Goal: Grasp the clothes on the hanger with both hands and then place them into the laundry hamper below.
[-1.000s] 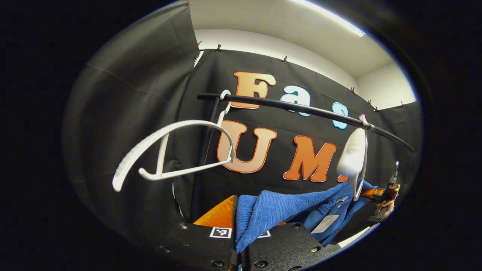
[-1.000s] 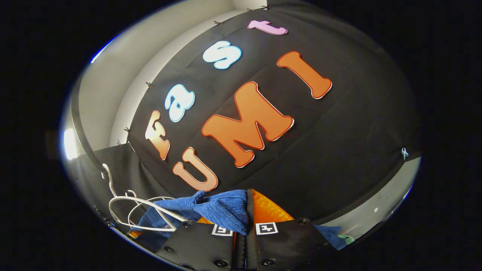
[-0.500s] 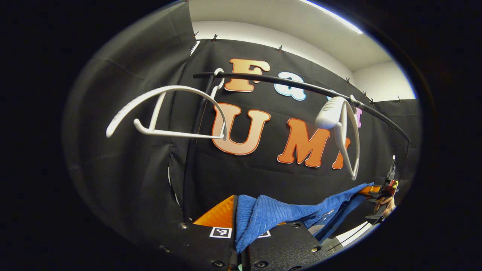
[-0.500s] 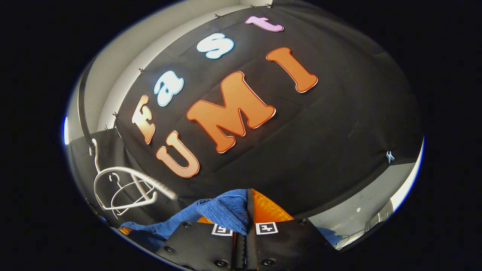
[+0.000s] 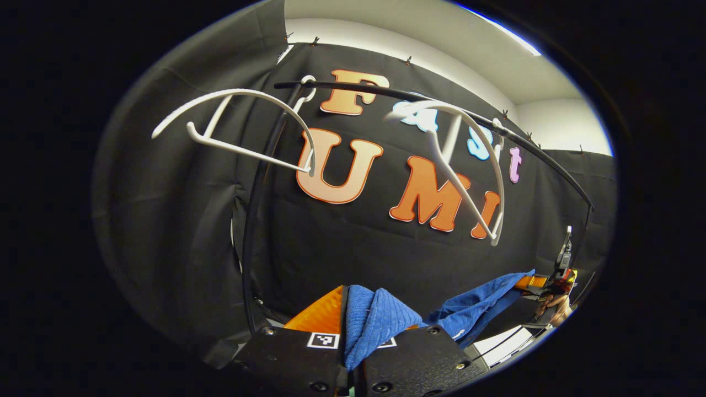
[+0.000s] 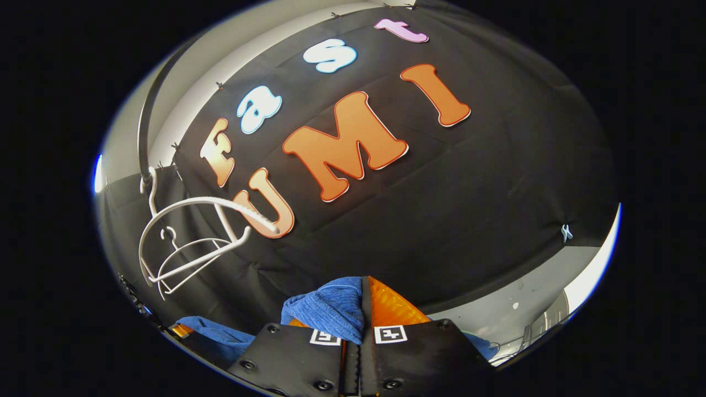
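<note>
Black booth wall [image 5: 182, 231], ribbed blue garment [image 5: 380, 322], clamped

Ahead of the left gripper [image 5: 353, 331], the black rail [image 5: 441, 107] ran high across the booth wall, with 2 bare white hangers hooked on it: the near hanger [image 5: 237, 127] at upper left and the far hanger [image 5: 463, 165] toward the right, tilted. Below both hangers lay open room down to the blue garment [image 5: 474, 306], which stretched across that gap to the right gripper [image 5: 543, 286] and barred the way at its own level. A black upright pole [image 5: 251, 231] stood just left of centre. Ahead of the right gripper [image 6: 361, 331], the wall lay unobstructed; the hangers [image 6: 187, 242] hung off at the left.
</note>
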`<state>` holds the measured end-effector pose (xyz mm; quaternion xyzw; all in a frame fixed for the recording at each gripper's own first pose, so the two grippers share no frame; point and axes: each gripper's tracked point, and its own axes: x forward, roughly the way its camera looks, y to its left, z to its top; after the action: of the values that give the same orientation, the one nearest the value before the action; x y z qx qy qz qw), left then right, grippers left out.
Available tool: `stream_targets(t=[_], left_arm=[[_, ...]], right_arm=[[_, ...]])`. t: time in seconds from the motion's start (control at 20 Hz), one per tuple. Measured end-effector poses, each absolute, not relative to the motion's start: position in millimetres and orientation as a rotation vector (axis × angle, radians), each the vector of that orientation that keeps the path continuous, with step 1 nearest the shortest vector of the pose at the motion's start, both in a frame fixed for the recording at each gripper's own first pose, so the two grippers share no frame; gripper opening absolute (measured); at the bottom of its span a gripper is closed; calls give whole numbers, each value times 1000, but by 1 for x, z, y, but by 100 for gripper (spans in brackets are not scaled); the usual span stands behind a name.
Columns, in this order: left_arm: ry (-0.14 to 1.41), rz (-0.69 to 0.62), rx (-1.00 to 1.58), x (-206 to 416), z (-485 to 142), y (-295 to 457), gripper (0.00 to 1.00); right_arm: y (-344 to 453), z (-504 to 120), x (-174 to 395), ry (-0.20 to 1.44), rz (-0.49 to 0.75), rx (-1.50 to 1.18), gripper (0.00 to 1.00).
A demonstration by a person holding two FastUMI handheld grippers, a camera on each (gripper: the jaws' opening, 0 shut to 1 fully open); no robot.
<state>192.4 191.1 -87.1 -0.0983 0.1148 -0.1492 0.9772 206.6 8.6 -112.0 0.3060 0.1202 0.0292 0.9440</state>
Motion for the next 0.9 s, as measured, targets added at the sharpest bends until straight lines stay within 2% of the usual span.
stream_targets(t=[0.4,0.9], left_arm=[[279,-374,-171,185,-110,139,5],[418,-466,-136,184,-175,60,5]], right_arm=[[33,-139,185,310,68,590,15],[38,-201,173,447,30,509,15]])
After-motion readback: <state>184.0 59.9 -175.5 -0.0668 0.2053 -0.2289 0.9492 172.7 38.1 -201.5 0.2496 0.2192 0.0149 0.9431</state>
